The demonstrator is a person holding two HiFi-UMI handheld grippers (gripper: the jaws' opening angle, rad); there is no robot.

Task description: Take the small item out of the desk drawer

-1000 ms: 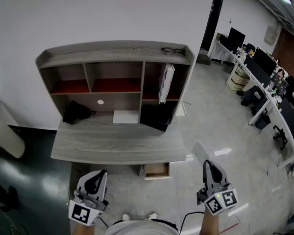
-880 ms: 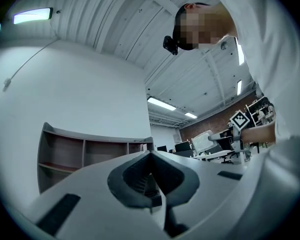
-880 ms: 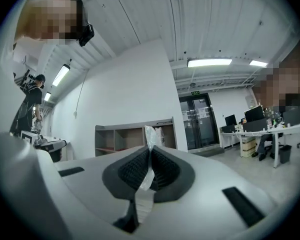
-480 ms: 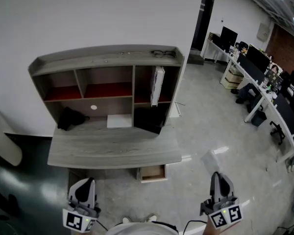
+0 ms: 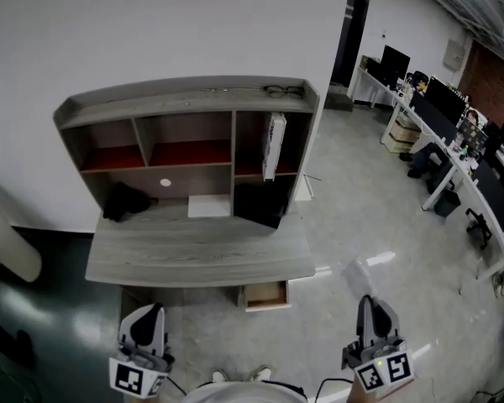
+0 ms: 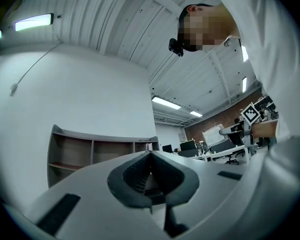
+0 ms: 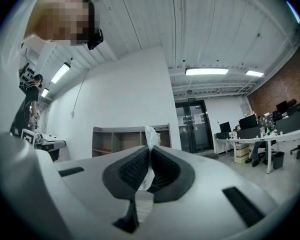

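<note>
The small item, a clear plastic packet (image 5: pixel 355 274), sticks up from my right gripper (image 5: pixel 368 304), which is shut on it; in the right gripper view the packet (image 7: pixel 150 136) is pinched between the dark pads. My left gripper (image 5: pixel 147 319) is at the lower left, shut with nothing in it; the left gripper view shows its jaws (image 6: pixel 151 156) closed together. The small wooden drawer (image 5: pixel 267 294) stands pulled open under the grey desk top (image 5: pixel 202 259), between the two grippers and farther from me. Both grippers are held back from the desk, over the floor.
A shelf unit (image 5: pixel 185 107) stands on the desk with a black bag (image 5: pixel 124 200), a white sheet (image 5: pixel 210 206), a black box (image 5: pixel 265 201) and an upright book (image 5: pixel 273 145). Office desks with monitors (image 5: pixel 437 116) line the right side. A white rounded object (image 5: pixel 4 246) is at the left.
Both grippers have dropped lower in the head view, back from the desk, the right one still gripping the packet. The view has shifted slightly; the drawer stays open.
</note>
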